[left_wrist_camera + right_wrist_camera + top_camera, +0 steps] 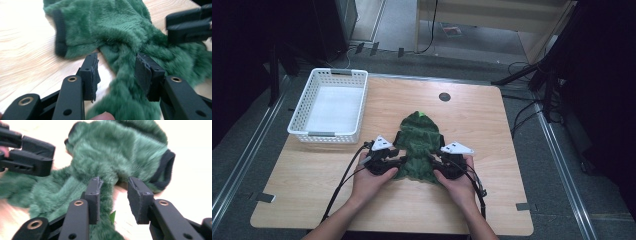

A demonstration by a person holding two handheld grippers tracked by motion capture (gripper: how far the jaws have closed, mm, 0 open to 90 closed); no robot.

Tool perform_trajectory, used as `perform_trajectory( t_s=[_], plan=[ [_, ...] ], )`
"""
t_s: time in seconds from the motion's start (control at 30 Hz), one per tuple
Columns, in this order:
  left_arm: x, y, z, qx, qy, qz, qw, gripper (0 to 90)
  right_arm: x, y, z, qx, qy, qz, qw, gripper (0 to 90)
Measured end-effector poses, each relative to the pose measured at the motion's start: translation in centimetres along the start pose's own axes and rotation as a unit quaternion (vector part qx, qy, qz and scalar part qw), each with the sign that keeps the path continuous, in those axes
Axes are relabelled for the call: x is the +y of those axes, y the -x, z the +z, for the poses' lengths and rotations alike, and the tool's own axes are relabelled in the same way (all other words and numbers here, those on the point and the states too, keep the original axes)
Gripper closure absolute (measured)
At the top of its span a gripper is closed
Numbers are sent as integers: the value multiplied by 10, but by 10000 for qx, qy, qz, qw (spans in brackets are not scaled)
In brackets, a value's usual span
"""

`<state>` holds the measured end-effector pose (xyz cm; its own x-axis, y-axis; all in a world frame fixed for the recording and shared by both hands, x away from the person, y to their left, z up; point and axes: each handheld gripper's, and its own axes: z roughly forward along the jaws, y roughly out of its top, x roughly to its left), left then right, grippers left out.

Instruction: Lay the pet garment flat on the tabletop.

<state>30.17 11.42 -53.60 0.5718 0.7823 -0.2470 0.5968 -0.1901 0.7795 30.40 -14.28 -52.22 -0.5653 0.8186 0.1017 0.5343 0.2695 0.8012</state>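
Note:
A green fuzzy garment (417,140) with dark cuffs lies spread on the wooden table (312,185), its near edge between the two hands. My left gripper (400,162) sits at the garment's near left side, and my right gripper (437,163) at its near right side. In the left gripper view the jaws of my left gripper (116,67) stand apart over a strip of the green fabric (117,82), not pressing it. In the right gripper view my right gripper (113,192) is open too, with the fabric's edge (105,182) beside one pad and bare table between the pads.
A white slotted basket (319,134) stands empty at the table's far left. A round dark grommet (444,97) sits in the tabletop beyond the garment. Cables trail from both grippers toward the near edge. Dark stands and floor cables surround the table.

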Motion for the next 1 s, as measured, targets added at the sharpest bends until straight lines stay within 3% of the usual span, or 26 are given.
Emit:
perform_trajectory(
  t_s=[0.07,0.2,0.27,0.5,0.6,0.67,0.7,0.77,0.8,0.83,0.87,0.9,0.93,1.0],
  plan=[
    [-7,-9,-14,-91,10,-130,9999,529,0,3,-10,25,123,59,9999,590],
    [-20,-18,-28,-55,19,-194,9998,525,-4,10,-29,14,351,58,9994,524],
    [-27,-19,-31,52,-54,-73,9999,530,-8,14,-37,-45,471,68,9989,511],
    [-36,-12,-32,-153,-205,70,9996,566,-20,34,-50,-121,532,396,9977,488],
    [-37,-11,-32,-163,-233,162,9995,568,-11,39,-48,-182,575,443,9972,496],
    [-37,-13,-32,-149,-238,143,9995,605,15,47,-30,-12,405,439,9982,499],
    [-38,-13,-31,-135,-234,144,9995,605,15,47,-30,-12,405,439,9982,499],
    [-38,-11,-32,-114,-257,196,9994,658,34,53,-6,-49,160,447,9989,518],
    [-39,-11,-32,-86,-263,218,9994,694,50,60,20,-116,5,429,9990,533],
    [-40,-10,-32,-95,-260,229,9994,694,50,60,20,-116,5,429,9990,533],
    [-41,-10,-32,-117,-262,219,9993,707,56,64,33,-182,-58,454,9988,537],
    [-42,-11,-33,-149,-251,166,9994,724,64,72,59,-170,-303,622,9975,542],
    [-42,-11,-33,-149,-251,166,9994,730,64,72,59,-170,-303,622,9975,542],
    [-42,-12,-33,-127,-243,139,9995,738,69,77,88,-112,-605,787,9950,601]
  ],
)
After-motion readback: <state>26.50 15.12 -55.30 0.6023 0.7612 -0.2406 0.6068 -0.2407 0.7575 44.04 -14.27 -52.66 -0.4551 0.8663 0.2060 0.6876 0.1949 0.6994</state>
